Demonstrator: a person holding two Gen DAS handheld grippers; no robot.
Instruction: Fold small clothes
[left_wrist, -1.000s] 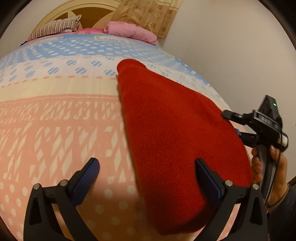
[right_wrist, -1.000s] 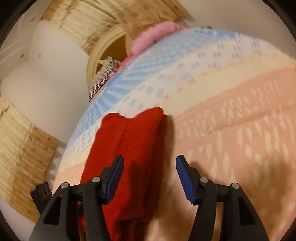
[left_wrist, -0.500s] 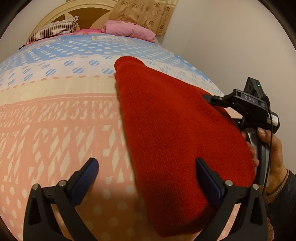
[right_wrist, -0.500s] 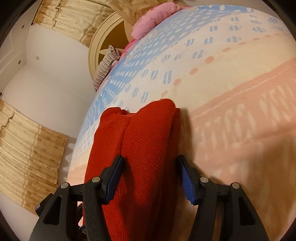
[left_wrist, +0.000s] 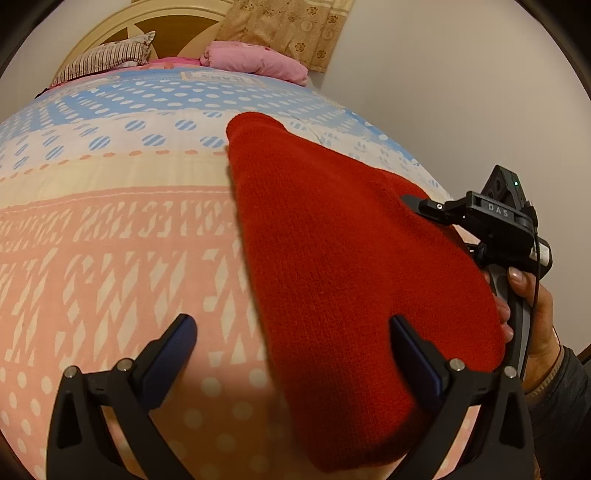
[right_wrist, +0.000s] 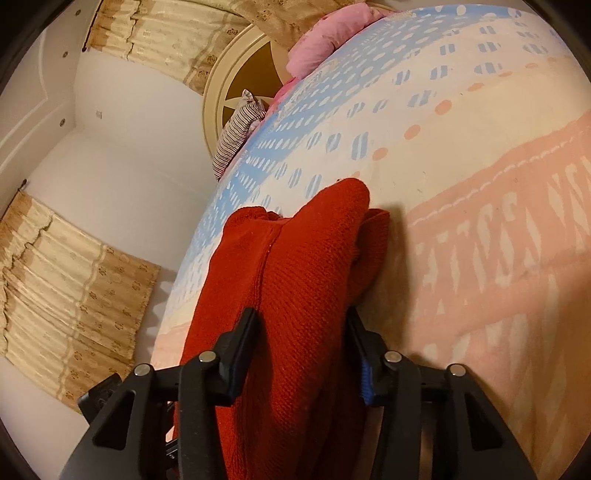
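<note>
Red knit garment (left_wrist: 343, 258) lies folded on patterned bedsheet (left_wrist: 110, 236), running from centre of left wrist frame down to lower right. Left gripper (left_wrist: 295, 354) at bottom of frame, jaws spread wide, holding nothing; its right finger overlaps the garment's lower edge, left finger over bare sheet. Right gripper (right_wrist: 303, 354) at bottom centre of right wrist frame, jaws partly closed with a thick fold of the red knit between them, fingers (right_wrist: 240, 343) pressed against the fabric on both sides. Same gripper seen at right edge of left wrist frame, hand (left_wrist: 532, 306) on its handle, tips at garment's right side. Striped pillow (left_wrist: 107, 59) and pink bundle (left_wrist: 255, 61) at upper left, curtain (left_wrist: 284, 26) top centre.
</note>
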